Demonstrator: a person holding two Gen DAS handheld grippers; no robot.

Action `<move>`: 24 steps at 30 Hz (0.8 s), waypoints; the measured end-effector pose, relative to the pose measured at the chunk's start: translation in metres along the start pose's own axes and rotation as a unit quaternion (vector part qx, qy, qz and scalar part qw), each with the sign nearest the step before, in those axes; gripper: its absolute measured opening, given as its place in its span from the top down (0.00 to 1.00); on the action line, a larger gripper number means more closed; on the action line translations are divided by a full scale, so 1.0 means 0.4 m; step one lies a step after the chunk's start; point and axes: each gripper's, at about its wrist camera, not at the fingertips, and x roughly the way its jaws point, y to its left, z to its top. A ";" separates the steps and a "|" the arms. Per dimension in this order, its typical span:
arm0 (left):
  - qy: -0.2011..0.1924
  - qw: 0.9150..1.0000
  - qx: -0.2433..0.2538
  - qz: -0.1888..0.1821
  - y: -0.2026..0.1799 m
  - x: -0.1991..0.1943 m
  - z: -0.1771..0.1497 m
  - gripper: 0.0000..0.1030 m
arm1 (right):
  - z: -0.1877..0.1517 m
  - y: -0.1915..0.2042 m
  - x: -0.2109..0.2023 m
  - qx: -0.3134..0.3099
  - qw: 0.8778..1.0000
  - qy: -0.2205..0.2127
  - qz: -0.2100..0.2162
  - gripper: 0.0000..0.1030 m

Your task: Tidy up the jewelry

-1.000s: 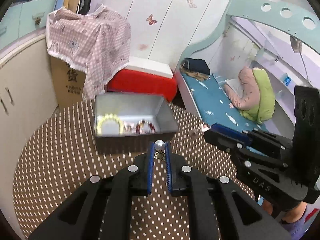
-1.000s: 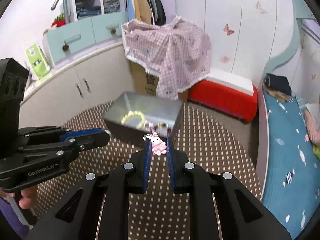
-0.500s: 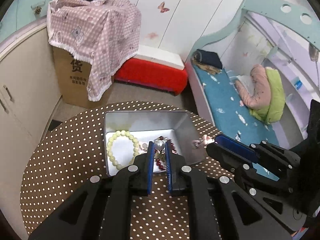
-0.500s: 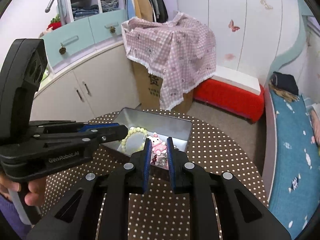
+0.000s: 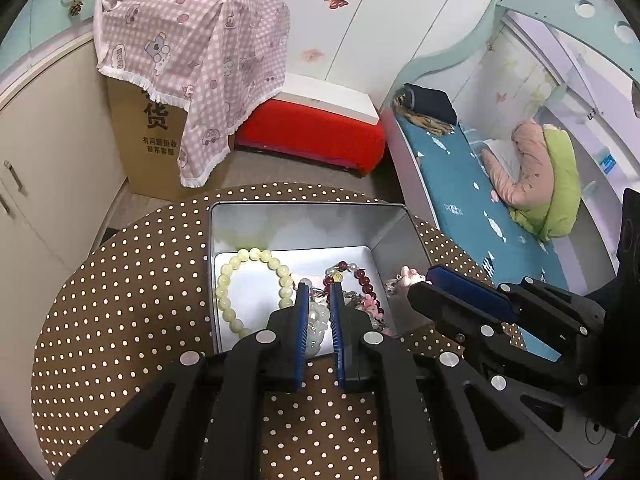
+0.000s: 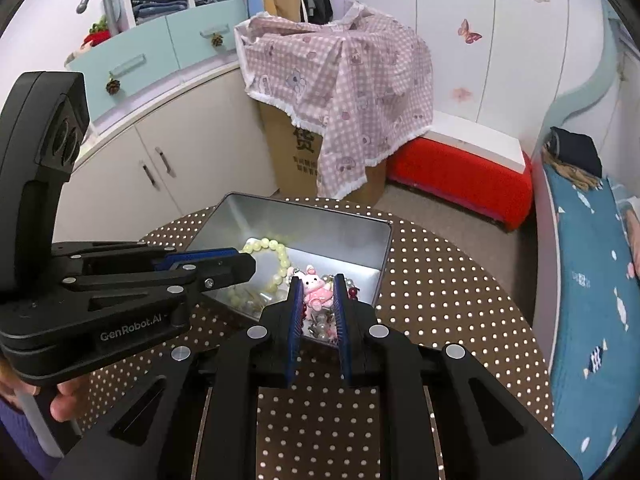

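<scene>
An open silver tin [image 5: 308, 207] [image 6: 306, 205] stands on the round brown dotted table [image 5: 132, 280]. A pale green bead bracelet [image 5: 246, 280] [image 6: 276, 254] and a dark red bead bracelet [image 5: 362, 278] lie in it with other small pieces. My left gripper [image 5: 319, 290] [image 6: 250, 265] is shut on a small pearl charm [image 5: 307, 282], its tips over the tin's near part. Just to its right, my right gripper [image 6: 317, 282] [image 5: 420, 284] is shut on a pink bunny charm [image 6: 318, 293] [image 5: 410, 274] above the tin's near right corner.
Behind the table stand a cardboard box under a pink checked cloth [image 5: 192, 52], a red box with a white lid [image 5: 312, 128] and pale cabinets [image 6: 160, 152]. A bed with a blue sheet [image 5: 460, 200] runs along the right. A hand [image 6: 60, 400] holds the left gripper.
Both grippers have moved forward and down, from short of the tin to over its near edge, each still shut on its charm. I now look down into the tin.
</scene>
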 end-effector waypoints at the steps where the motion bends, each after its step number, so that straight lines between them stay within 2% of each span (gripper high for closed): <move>1: 0.000 1.000 -0.001 0.000 0.002 0.000 -0.001 0.90 | 0.000 -0.001 0.000 0.000 1.000 0.001 0.001 0.84; 14: -0.006 1.000 0.002 0.005 0.004 -0.015 -0.009 0.90 | -0.004 -0.020 0.006 0.016 1.000 0.001 0.008 0.84; 16: -0.007 1.000 0.002 0.007 0.004 -0.021 -0.009 0.79 | -0.003 -0.020 0.003 0.016 1.000 -0.001 0.007 0.84; 22: -0.013 1.000 0.001 0.008 -0.002 -0.036 -0.012 0.75 | -0.001 -0.026 -0.016 0.025 1.000 -0.013 0.009 0.83; 24: -0.017 1.000 0.000 0.009 -0.003 -0.043 -0.012 0.68 | -0.001 -0.026 -0.023 0.026 1.000 -0.014 0.007 0.83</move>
